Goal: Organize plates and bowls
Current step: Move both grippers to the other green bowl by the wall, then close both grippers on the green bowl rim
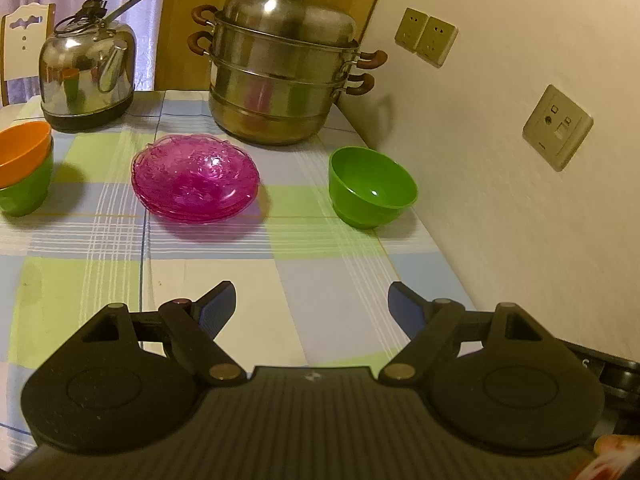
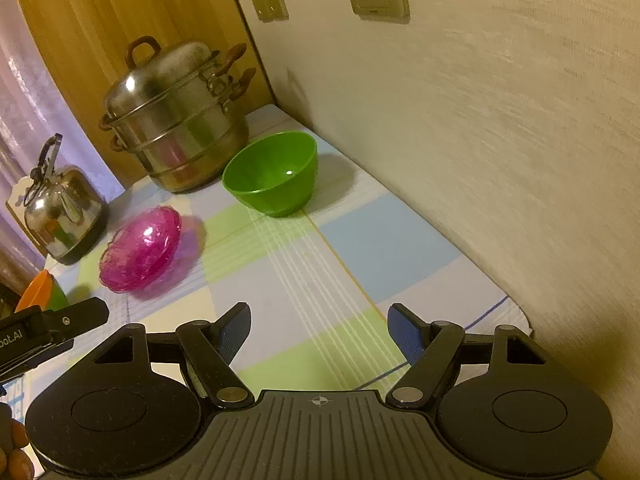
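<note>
Left wrist view: left gripper released, nothing between its blue pads, hovering over the checked desk. Pink glass plates stacked ahead and slightly left; lone green bowl ahead-right; orange bowl nested in a green one far left. Likely step — gathering the last loose bowl.

Right wrist view: right gripper spread wide, empty. Green bowl ahead, well apart — next move calls for reaching forward and pinching its rim.
</note>
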A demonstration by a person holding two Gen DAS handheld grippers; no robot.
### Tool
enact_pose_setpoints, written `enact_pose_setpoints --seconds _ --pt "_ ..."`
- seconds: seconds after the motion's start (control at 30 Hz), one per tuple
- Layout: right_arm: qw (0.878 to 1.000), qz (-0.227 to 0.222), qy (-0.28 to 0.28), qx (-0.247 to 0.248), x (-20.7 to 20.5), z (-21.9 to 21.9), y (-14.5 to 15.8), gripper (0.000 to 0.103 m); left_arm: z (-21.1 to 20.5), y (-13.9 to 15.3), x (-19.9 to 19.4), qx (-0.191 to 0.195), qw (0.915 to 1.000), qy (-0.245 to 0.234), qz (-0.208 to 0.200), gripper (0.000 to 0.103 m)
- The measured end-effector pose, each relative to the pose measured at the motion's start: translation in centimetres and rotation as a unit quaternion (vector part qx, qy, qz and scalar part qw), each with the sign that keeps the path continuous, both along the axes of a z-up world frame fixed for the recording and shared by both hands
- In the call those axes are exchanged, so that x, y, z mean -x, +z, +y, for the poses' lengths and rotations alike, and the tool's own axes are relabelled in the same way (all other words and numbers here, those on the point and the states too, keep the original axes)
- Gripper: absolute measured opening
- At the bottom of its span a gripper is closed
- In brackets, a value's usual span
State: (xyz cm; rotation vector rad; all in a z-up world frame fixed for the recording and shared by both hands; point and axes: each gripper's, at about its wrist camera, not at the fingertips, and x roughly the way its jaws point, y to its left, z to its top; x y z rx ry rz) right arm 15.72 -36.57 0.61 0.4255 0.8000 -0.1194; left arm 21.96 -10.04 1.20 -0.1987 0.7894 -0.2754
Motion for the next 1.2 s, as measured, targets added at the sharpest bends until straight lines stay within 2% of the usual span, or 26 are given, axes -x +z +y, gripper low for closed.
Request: enact_pose_setpoints --seconds 0.4,0.63,0.97,1.2 --pt "1.0 0.007 -0.009 -0.002 -1.5 -1.0 -0.9 0.075 -1.3 -0.6 -2.4 0.0 0.9999 -0.016 0.004 0.081" --pt "1.0 -0.003 -0.017 0.001 -3.4 -2.0 -0.7 0.075 -2.2 -1.2 -5.1 0.006 0.9996 -0.026 0.012 0.081" --pt "1.0 -0.004 -0.009 0.005 -9.2 -3.3 -1.0 0.075 -3.9 -2.2 -12.2 0.009 0.9994 -0.032 0.011 0.079" --pt "1.0 -0.009 0.003 -0.006 -15.0 -4.0 -1.7 0.074 -4.6 -4.1 -18.2 0.041 0.9984 -0.028 0.025 0.069"
